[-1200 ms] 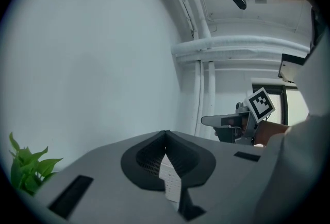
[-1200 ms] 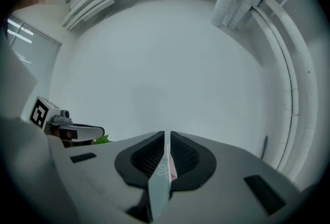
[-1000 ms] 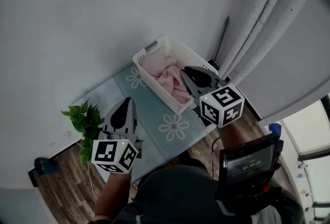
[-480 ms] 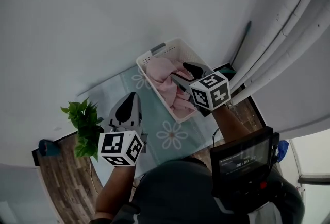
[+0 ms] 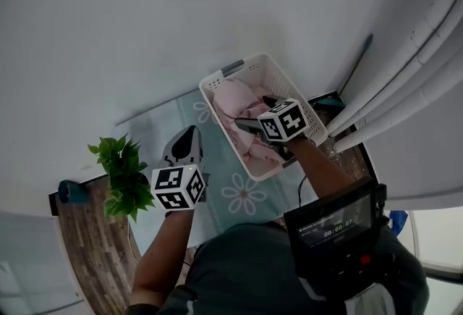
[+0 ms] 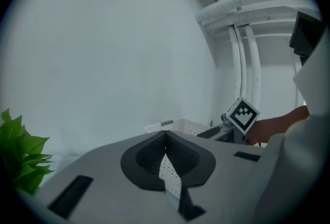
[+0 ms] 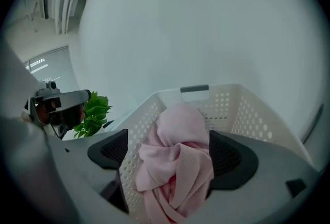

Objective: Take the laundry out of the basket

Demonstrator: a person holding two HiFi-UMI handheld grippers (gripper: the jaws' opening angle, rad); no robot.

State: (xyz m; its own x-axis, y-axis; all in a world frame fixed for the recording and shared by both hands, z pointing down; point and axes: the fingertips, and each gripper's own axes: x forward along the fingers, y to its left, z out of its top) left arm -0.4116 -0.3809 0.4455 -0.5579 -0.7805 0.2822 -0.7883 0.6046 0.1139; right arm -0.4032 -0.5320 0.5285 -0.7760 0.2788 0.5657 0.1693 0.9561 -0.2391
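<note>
— Right tool (image 5: 255, 115) (image 7: 172, 156): how does it stand?
— Jaws wide, just been opening. It hangs over the basket (image 5: 289, 85) (image 7: 247, 109) with the laundry (image 5: 237, 105) (image 7: 178, 135) between them, pads not pressing it.
— Where's the laundry?
— Pink, bunched inside the white basket on the table (image 5: 221, 154), close to the wall.
— Anything in the way?
— In the right tool's view, the basket's perforated side shows between one jaw and the cloth.
— And around it?
— Left tool (image 5: 186, 141) (image 6: 166, 134), jaws together and empty, hangs over the flowered table, apart from the basket. Plant (image 5: 123, 176) (image 6: 18, 156) (image 7: 95, 112) beside it; pipes (image 5: 405, 89) past the basket.
</note>
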